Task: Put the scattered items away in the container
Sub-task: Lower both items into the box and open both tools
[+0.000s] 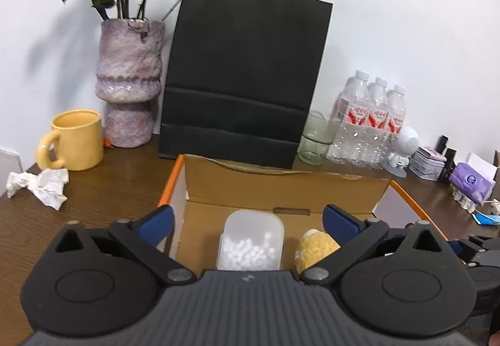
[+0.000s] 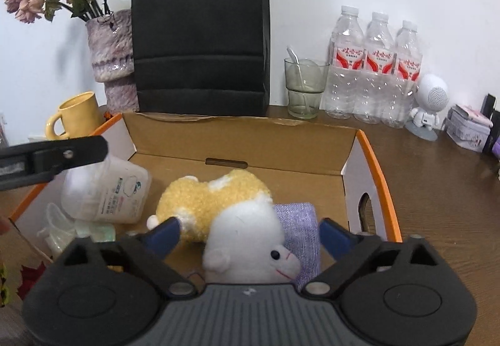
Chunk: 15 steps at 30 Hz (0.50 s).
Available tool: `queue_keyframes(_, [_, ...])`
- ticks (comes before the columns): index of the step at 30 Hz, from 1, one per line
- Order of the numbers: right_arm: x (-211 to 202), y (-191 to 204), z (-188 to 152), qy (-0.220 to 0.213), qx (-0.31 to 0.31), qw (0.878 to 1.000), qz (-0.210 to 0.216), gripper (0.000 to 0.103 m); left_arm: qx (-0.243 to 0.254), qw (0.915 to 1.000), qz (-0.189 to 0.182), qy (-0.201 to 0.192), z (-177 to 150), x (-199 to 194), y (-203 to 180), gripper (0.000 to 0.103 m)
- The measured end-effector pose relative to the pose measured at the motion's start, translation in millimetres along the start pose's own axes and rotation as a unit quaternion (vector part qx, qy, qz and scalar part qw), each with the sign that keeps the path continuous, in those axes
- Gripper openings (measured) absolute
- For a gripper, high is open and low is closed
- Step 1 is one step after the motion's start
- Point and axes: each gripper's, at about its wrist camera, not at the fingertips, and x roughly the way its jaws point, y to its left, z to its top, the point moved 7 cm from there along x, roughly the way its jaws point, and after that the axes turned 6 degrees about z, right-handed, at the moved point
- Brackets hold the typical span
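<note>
An open cardboard box with orange edges (image 1: 281,186) (image 2: 250,139) stands on the wooden desk. In it lie a translucent tub of white cotton buds (image 1: 250,243) (image 2: 106,189), a yellow plush toy (image 1: 315,247) (image 2: 212,199), a white plush animal (image 2: 247,239) and a purple cloth (image 2: 303,230). My left gripper (image 1: 248,221) is open and empty above the tub; it also shows in the right wrist view (image 2: 53,155). My right gripper (image 2: 250,233) is open, its fingers on either side of the white plush, not closed on it.
A crumpled white tissue (image 1: 40,185) lies on the desk left of the box, by a yellow mug (image 1: 76,139). Behind the box stand a black paper bag (image 1: 247,77), a vase of dried roses (image 1: 129,83), a glass (image 2: 304,86), water bottles (image 2: 375,71) and small items.
</note>
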Motion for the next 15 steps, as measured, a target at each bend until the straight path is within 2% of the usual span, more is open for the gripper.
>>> queue_keyframes(5, [-8,1,3,0.0,-0.001,1.0,-0.002,0.103,-0.002,1.0,0.007,-0.006,5,-8,0,0.103])
queue_keyframes(15, [-46,9,13,-0.035,-0.007,0.999,0.008,0.103,-0.001,0.9993,0.01,-0.035,14,-44,-1,0.103])
